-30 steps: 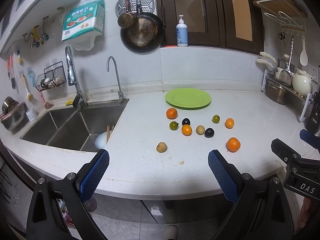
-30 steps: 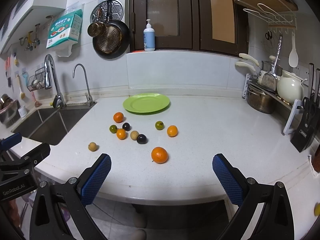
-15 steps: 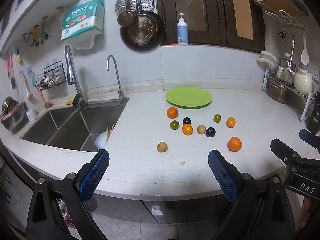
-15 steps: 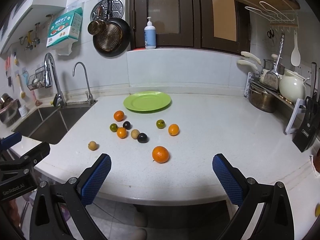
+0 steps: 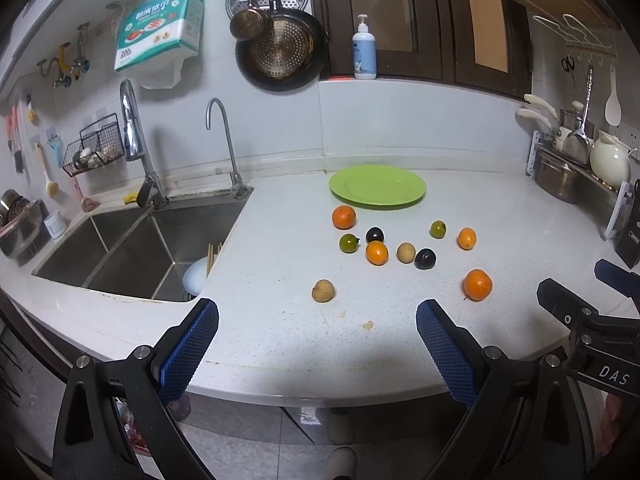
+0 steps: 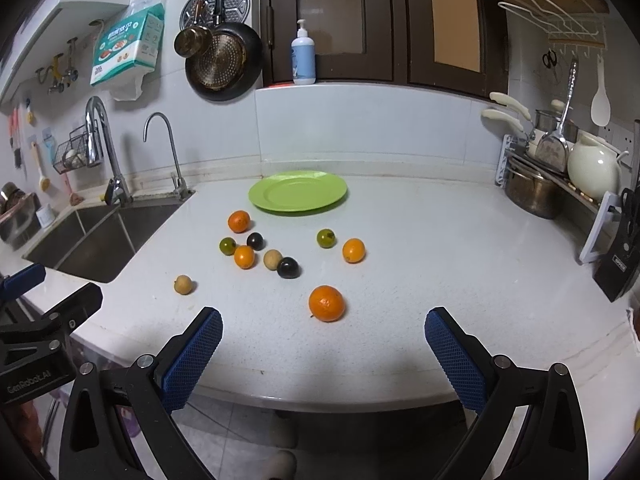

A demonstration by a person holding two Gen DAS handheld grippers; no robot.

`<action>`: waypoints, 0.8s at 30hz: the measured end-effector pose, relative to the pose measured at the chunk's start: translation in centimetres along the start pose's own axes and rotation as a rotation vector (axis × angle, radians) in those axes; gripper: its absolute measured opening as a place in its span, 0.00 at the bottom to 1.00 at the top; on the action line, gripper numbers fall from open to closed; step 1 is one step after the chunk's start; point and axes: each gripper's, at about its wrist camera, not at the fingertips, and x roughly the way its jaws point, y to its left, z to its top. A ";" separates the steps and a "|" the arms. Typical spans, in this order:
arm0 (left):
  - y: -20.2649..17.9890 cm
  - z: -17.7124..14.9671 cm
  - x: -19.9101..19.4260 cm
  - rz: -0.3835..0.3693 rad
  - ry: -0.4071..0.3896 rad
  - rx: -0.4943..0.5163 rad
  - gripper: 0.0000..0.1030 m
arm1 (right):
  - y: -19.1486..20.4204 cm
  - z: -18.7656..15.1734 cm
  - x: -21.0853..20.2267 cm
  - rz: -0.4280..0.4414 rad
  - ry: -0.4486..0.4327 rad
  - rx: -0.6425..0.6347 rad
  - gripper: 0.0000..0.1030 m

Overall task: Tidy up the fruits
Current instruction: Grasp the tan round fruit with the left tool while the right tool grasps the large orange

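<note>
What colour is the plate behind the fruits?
Bright lime green, plain with no pattern; the plate shows best in the right wrist view.

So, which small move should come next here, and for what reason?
Probably move the right gripper forward and down over the large orange. Both grippers are open and hold nothing, the green plate has no fruit on it, and this orange lies nearest, almost centred between the right gripper's fingers. The left gripper could take the tan fruit afterwards.

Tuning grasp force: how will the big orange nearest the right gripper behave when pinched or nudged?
The big orange is round and sits free on the flat countertop, so a nudge would probably roll it. Its dimpled peel should grip the textured pads fairly well. It looks firm, likely the heaviest fruit here; the open right gripper spans it easily.
</note>
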 end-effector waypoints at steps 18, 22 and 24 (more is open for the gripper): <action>1.3 0.0 8.6 -0.006 0.083 0.023 0.79 | 1.0 0.0 7.8 -0.015 0.111 0.018 0.91; 1.4 -0.2 10.8 -0.017 0.125 0.031 0.73 | 1.3 0.0 9.9 -0.023 0.145 0.018 0.87; 1.4 -0.3 12.1 -0.031 0.151 0.037 0.69 | 1.3 -0.1 10.9 -0.023 0.169 0.022 0.82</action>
